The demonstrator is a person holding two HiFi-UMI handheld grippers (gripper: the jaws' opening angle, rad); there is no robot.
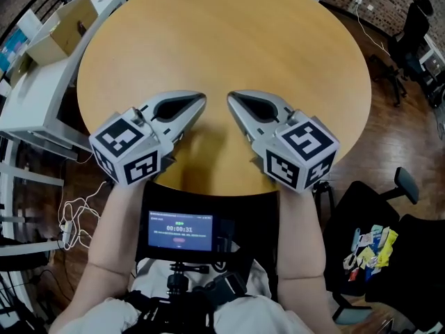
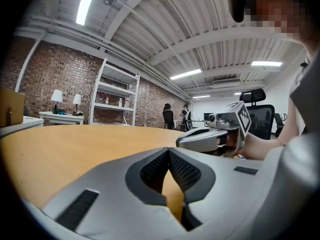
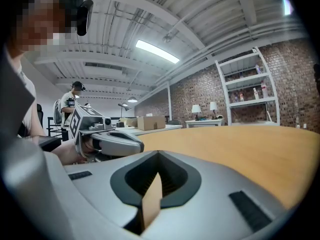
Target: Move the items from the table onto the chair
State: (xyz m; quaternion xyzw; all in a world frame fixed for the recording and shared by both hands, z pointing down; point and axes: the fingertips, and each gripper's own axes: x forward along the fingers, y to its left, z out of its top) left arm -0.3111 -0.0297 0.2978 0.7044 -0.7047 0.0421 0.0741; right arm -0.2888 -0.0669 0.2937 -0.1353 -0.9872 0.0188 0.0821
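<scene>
The round wooden table (image 1: 222, 40) carries no items. Both grippers rest side by side at its near edge, tips pointing away from me. My left gripper (image 1: 200, 103) is shut, its tips touching with nothing between them (image 2: 168, 151). A short way to its right, my right gripper (image 1: 232, 99) is also shut and holds nothing (image 3: 159, 154). Each gripper view shows the other gripper lying on the tabletop beside it. Several colourful packets (image 1: 368, 250) lie on the seat of a black chair (image 1: 348, 211) at my lower right.
A white desk (image 1: 38, 92) with a cardboard box (image 1: 64, 21) stands left of the table. Another black office chair (image 1: 411, 30) stands at the far right. White cables (image 1: 78, 218) lie on the wood floor. A small screen (image 1: 179, 230) hangs at my chest.
</scene>
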